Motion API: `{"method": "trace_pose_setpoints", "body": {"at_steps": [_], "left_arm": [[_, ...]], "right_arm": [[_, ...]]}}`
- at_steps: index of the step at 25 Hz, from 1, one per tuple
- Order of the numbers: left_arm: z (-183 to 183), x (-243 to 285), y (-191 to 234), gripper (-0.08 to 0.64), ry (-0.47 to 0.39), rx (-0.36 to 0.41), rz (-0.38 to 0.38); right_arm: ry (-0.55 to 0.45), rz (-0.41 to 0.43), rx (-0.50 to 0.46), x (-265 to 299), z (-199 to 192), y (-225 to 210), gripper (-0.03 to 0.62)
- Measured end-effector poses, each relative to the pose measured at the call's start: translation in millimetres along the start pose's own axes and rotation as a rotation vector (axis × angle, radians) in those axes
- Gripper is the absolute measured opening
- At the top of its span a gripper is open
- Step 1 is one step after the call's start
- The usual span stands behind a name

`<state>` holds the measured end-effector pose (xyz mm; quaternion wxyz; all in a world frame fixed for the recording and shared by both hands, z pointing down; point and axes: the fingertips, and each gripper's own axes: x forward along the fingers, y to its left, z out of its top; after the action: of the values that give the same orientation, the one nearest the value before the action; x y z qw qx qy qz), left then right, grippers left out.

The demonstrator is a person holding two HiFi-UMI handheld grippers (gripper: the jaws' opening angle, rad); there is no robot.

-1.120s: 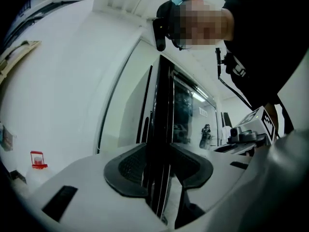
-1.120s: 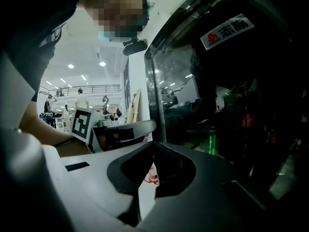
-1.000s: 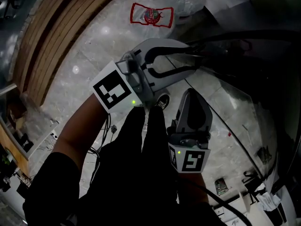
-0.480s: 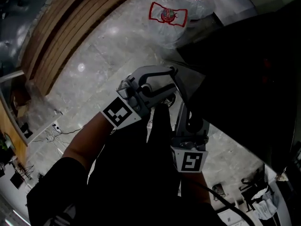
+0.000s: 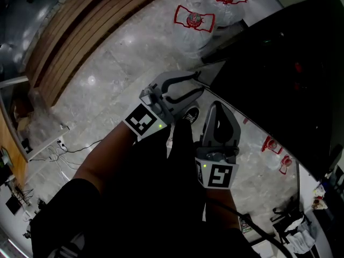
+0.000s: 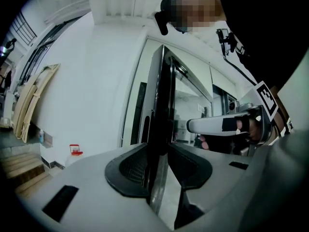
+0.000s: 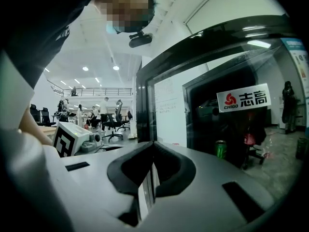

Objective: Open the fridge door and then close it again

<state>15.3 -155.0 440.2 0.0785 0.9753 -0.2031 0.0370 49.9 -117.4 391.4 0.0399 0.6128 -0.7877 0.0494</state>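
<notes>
The left gripper (image 5: 199,84) is clamped on the free edge (image 6: 161,115) of the tall black glass-fronted fridge door (image 5: 279,52), with a dark pad against each face of that edge. The door fills the far right of the head view, above the pale grey marble floor (image 5: 107,69). Just right of the left gripper, the right gripper (image 5: 217,107) hangs with its jaws together and nothing between them (a red-and-white brand sticker (image 7: 244,100) shows on the glass ahead). Clear plastic water jugs with red labels (image 5: 193,19) stand on the floor at the far side.
</notes>
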Motion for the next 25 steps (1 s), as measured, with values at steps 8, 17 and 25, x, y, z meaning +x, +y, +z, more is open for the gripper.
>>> {"method": "trace_pose_setpoints", "body": {"at_steps": [8, 17, 25], "left_arm": [[3.2, 2.1, -0.6, 0.140, -0.019, -0.008, 0.015], [0.0, 28.0, 16.6, 0.149, -0.016, -0.019, 0.028], [7.7, 71.1, 39.2, 0.155, -0.023, 0.011, -0.012]], "right_arm": [[-0.004, -0.011, 0.005, -8.4, 0.3, -0.9, 0.015], [0.030, -0.052, 0.027, -4.4, -15.9, -24.7, 0.015], [0.038, -0.074, 0.042, 7.3, -18.2, -52.0, 0.015]]}}
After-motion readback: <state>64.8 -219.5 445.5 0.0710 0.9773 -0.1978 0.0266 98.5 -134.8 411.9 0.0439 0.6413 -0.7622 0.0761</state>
